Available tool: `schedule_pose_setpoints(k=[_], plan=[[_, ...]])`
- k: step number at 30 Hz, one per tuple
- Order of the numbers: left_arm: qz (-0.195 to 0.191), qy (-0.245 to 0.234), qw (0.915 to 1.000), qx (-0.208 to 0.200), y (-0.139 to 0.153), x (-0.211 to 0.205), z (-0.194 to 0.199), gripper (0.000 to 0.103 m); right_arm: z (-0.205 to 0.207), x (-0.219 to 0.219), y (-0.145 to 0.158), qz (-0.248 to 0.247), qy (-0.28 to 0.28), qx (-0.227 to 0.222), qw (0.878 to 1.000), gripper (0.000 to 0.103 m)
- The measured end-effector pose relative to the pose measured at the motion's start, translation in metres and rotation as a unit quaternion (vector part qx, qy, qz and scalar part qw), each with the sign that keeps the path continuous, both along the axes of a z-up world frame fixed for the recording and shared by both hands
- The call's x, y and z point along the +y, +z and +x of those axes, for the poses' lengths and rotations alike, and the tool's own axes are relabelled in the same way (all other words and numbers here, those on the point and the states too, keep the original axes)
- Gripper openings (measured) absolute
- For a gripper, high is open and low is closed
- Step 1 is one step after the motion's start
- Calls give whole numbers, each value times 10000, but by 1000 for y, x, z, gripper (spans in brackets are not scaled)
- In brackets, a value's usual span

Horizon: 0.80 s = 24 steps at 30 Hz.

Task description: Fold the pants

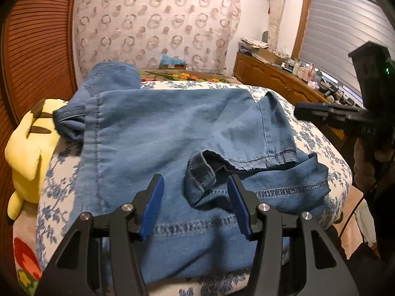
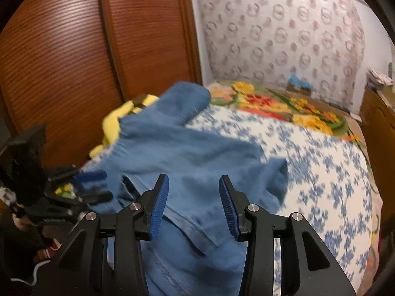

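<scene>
Blue denim pants lie partly folded on a bed with a blue-flowered white cover. One leg hem is folded back over the waist area, its cuff curled open. My left gripper is open and empty just above the cloth near that cuff. My right gripper is open and empty above the pants in the blurred right wrist view. The right gripper also shows in the left wrist view, off the bed's right side. The left gripper shows in the right wrist view, at the pants' left edge.
A yellow plush toy lies at the bed's left edge, partly under the pants. A brown ribbed wardrobe stands on the left. A wooden dresser with clutter stands on the right. A flowered blanket covers the far bed.
</scene>
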<state>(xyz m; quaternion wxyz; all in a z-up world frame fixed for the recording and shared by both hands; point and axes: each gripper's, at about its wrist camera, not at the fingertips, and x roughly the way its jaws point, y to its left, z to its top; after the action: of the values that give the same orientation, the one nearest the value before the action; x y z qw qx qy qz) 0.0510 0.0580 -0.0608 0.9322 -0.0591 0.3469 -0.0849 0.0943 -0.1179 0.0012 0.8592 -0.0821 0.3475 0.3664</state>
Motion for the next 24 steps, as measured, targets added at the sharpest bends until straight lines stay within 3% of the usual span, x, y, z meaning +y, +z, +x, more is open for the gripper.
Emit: schedule_pose_setpoints(k=[2, 10, 12, 16, 17, 19, 21, 24], plan=[[23, -79, 10000, 26, -3, -3, 8, 53, 2, -6, -11, -35, -86, 124, 9999, 43], [113, -279, 9994, 143, -16, -12, 27, 32, 11, -17, -50, -199, -325, 594, 9975, 43], [103, -286, 9994, 134, -17, -11, 28, 22, 12, -15, -56, -198, -311, 673, 9971, 43], [72, -339, 9994, 3, -11, -9, 26, 20, 12, -9, -61, -237, -242, 734, 9967, 42], [59, -337, 9994, -44, -9, -9, 25, 20, 12, -8, -61, -261, -226, 734, 9967, 40], [21, -327, 9994, -135, -3, -7, 21, 18, 13, -6, -59, -246, -137, 706, 9971, 13], [-30, -322, 9990, -295, 9, -5, 16, 18, 14, -6, -48, -117, -11, 615, 9980, 4], [-111, -342, 9976, -598, 33, 0, 1, 18, 14, -5, -15, 15, 109, 238, 9997, 2]])
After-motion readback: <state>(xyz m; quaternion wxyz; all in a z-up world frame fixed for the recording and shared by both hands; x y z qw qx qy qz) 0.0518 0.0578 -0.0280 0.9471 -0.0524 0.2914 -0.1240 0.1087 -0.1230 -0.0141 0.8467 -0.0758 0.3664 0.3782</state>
